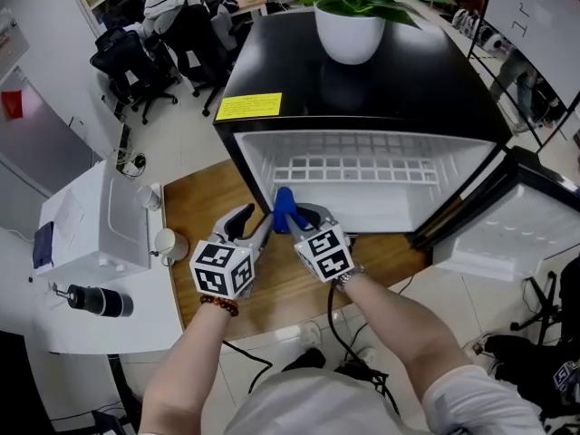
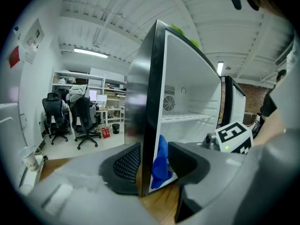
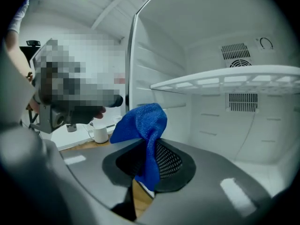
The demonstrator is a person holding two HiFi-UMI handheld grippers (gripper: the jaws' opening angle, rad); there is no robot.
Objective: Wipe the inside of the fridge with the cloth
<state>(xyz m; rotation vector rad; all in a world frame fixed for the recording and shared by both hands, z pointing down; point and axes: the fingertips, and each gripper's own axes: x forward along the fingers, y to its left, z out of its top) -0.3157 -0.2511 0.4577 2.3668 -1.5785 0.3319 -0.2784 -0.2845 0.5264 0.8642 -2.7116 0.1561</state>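
A black mini fridge (image 1: pixel 362 80) stands on a wooden table (image 1: pixel 195 198), its door (image 1: pixel 507 234) swung open to the right. Its white inside (image 1: pixel 381 202) holds a wire shelf (image 1: pixel 353 169). My right gripper (image 1: pixel 294 218) is shut on a blue cloth (image 1: pixel 284 205) at the lower left corner of the opening. In the right gripper view the cloth (image 3: pixel 143 123) bunches up out of the jaws (image 3: pixel 147 165), under the shelf (image 3: pixel 234 81). My left gripper (image 1: pixel 252 225) stands open and empty beside it. Its jaws (image 2: pixel 152 165) frame the fridge's left front edge (image 2: pixel 150 125) and the cloth (image 2: pixel 161 165).
A potted plant (image 1: pixel 349 25) stands on the fridge top. Left of the table, a white counter carries a mug (image 1: pixel 169 243), a white appliance (image 1: pixel 91 225) and a black bottle (image 1: pixel 100 302). Office chairs (image 1: pixel 136 62) stand further back. Cables lie on the floor below.
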